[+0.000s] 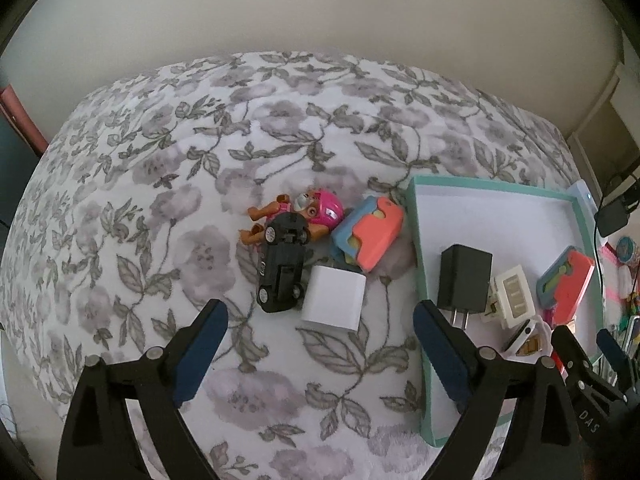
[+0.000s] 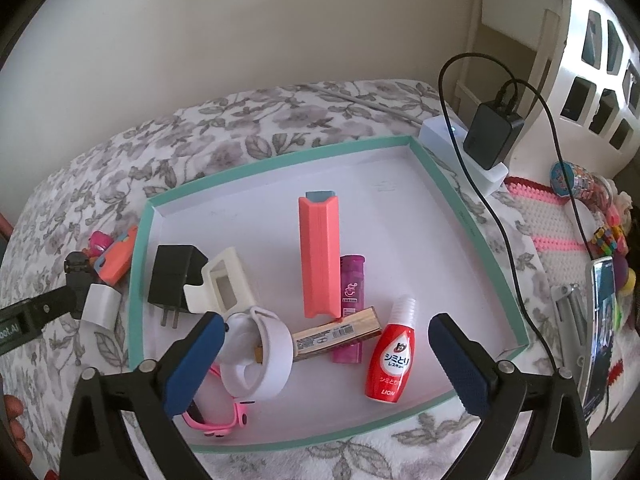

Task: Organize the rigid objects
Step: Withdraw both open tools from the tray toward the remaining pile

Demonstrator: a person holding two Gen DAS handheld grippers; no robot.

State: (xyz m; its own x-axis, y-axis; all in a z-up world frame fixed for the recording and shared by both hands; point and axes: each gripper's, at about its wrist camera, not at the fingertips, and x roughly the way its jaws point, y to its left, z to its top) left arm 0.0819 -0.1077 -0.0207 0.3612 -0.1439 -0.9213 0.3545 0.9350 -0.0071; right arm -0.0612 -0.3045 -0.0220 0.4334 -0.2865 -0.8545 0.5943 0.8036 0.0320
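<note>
On the floral bedspread lie a pink-helmet dog figure, a black toy car, a coral and blue case and a white charger cube. My left gripper hangs open just above the cube, touching nothing. The teal-rimmed tray holds a black plug adapter, a white frame piece, a tall coral block, a purple case, a red bottle, a white ring and a pink watch. My right gripper stands wide open over the tray's near half, empty.
A white power strip with a black charger and cable sits at the tray's far right corner. A phone on a stand and small toys on a crocheted mat crowd the right side. A wall runs behind the bed.
</note>
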